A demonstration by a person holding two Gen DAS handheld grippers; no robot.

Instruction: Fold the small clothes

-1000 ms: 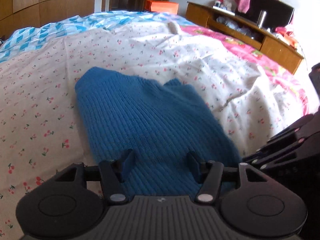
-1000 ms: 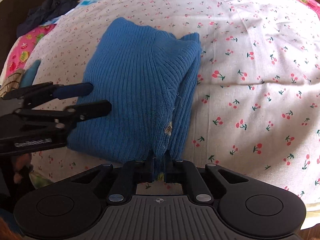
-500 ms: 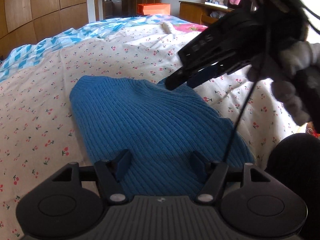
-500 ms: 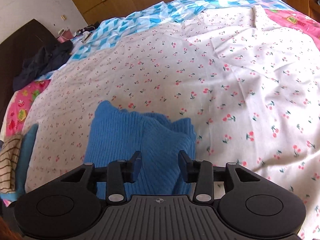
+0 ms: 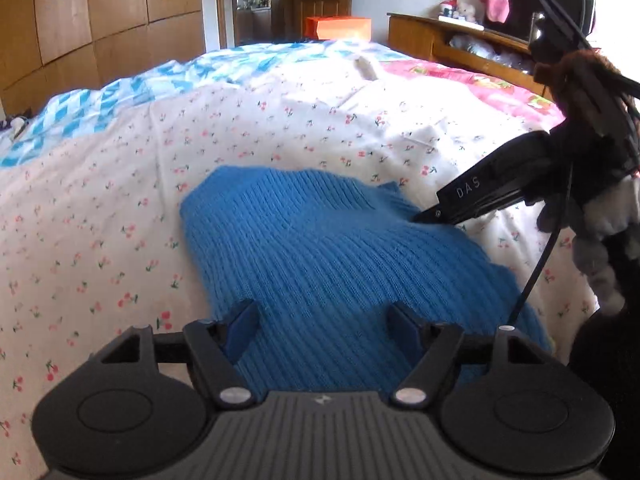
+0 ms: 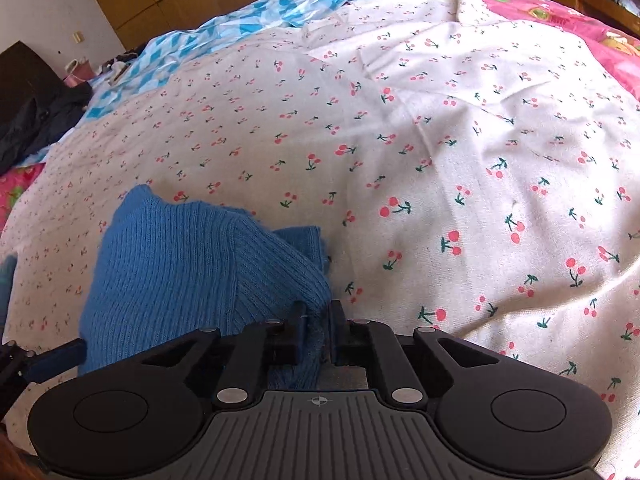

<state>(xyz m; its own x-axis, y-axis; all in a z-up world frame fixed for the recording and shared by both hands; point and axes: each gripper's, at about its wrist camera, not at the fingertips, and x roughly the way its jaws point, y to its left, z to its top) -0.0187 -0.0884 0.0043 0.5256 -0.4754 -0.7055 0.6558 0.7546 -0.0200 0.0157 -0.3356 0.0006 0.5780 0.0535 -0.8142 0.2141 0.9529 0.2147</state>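
A folded blue ribbed knit sweater (image 5: 332, 256) lies on the cherry-print bedsheet (image 5: 100, 216). My left gripper (image 5: 324, 320) is open, its fingers spread just over the sweater's near edge. My right gripper (image 6: 318, 320) is shut on the sweater's right edge (image 6: 200, 264). In the left wrist view the right gripper (image 5: 472, 196) reaches in from the right and its tip touches the sweater's far right side. The left gripper's finger (image 6: 60, 356) shows at the lower left of the right wrist view.
The cherry sheet (image 6: 440, 140) covers most of the bed, with a blue-white quilt (image 5: 132, 96) behind and a pink cover (image 5: 480, 84) at right. A wooden cabinet (image 5: 460, 40) and wardrobe (image 5: 100, 20) stand beyond. Dark clothes (image 6: 36, 120) lie at far left.
My right gripper let go of the sweater's near edge, opened, moved along its right side and shut on the right edge. My left gripper stayed open over the near edge.
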